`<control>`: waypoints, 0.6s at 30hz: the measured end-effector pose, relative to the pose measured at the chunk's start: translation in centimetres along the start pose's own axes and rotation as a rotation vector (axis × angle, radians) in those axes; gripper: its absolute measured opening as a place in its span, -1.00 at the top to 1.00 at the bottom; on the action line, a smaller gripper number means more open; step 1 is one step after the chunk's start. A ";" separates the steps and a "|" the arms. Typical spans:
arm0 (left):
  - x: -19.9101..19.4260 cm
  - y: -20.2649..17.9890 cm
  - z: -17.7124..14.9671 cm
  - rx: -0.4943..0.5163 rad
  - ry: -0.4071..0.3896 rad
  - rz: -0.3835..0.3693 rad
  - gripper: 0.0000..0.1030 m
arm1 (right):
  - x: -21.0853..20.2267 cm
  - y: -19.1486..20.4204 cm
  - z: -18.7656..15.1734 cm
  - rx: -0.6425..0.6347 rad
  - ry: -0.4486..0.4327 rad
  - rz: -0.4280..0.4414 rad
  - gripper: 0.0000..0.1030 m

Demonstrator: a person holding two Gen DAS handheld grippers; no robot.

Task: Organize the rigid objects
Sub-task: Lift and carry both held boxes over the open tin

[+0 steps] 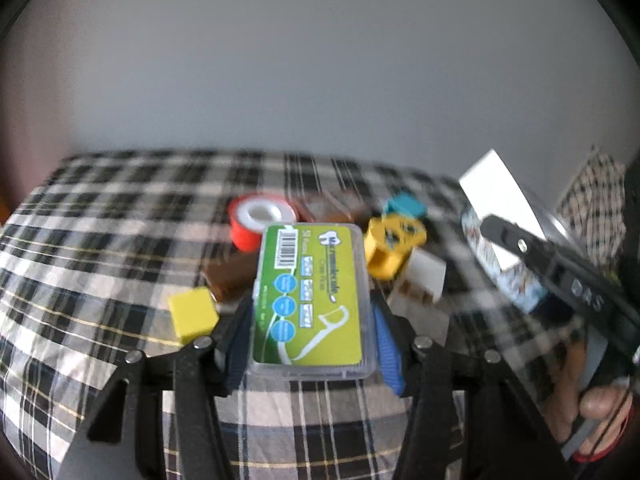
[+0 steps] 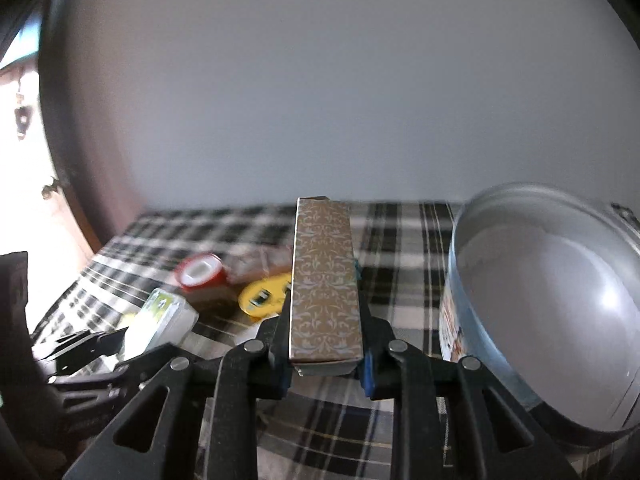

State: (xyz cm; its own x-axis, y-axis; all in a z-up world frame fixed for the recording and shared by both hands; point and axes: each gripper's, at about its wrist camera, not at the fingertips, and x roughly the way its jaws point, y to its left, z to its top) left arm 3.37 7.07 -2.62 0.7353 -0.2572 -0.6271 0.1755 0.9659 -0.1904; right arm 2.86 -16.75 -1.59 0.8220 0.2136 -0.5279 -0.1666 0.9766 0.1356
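Note:
My left gripper (image 1: 310,320) is shut on a clear floss-pick box with a green label (image 1: 310,296) and holds it above the plaid cloth. My right gripper (image 2: 326,320) is shut on a long gold patterned box (image 2: 325,280), held level above the table. The round metal tin (image 2: 552,300) stands open just to the right of the gold box; it also shows in the left wrist view (image 1: 504,248). The floss box appears at the left of the right wrist view (image 2: 160,320). The right gripper shows at the right of the left wrist view (image 1: 560,272).
On the plaid cloth (image 1: 100,240) lie a red tape roll (image 1: 260,220), a yellow cube (image 1: 193,314), brown blocks (image 1: 232,276), a yellow and teal toy (image 1: 394,240) and a white block (image 1: 420,284). A grey wall stands behind the table.

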 end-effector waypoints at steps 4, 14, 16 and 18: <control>-0.9 -0.5 0.5 -0.009 -0.104 0.042 -0.03 | -1.8 0.4 0.2 0.006 -0.066 0.055 0.47; -2.8 -2.5 -0.1 0.045 -0.205 0.161 -0.03 | -4.4 0.4 0.2 -0.048 -0.169 -0.016 0.47; -2.8 -3.1 -0.2 0.050 -0.208 0.174 -0.03 | -4.9 0.1 0.1 -0.063 -0.184 -0.030 0.47; -2.8 -3.7 -0.3 0.045 -0.209 0.175 -0.03 | -5.3 0.1 -0.2 -0.078 -0.195 -0.047 0.47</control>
State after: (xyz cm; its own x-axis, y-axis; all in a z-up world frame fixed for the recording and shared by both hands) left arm 0.52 4.22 -0.41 0.8753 -0.0792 -0.4771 0.0595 0.9966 -0.0563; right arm -1.61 -17.80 1.02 0.9184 0.1664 -0.3589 -0.1611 0.9859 0.0449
